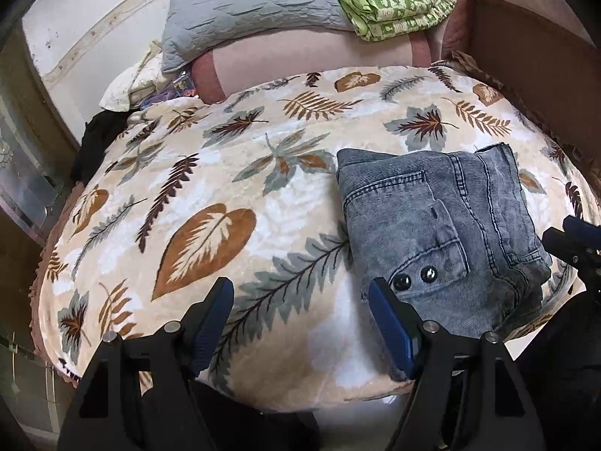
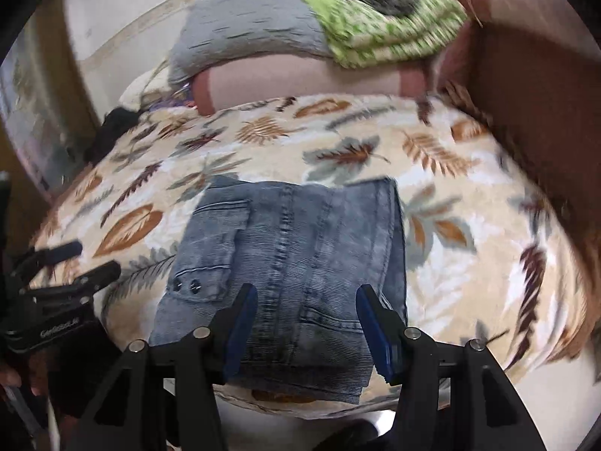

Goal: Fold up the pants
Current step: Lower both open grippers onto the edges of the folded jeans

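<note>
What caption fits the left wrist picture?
Folded jeans rest on a leaf-print blanket beside the open left gripper.

Your left hand-held gripper (image 1: 300,293) was built of matte black angular arms, each shaped like an open triangular frame; round silver pins sat at the joints, two on each side; its fingers (image 1: 212,323) carried dark blue ribbed pads on their inner faces. Your right hand-held gripper (image 2: 306,300) matched it: the same black framing, the same silver pins, the same blue pads on the fingers (image 2: 240,334). Seen from the right wrist, the left tool's black body bore small white lettering, too blurred to read; its black fingers (image 2: 99,272) were long and slim.
</note>
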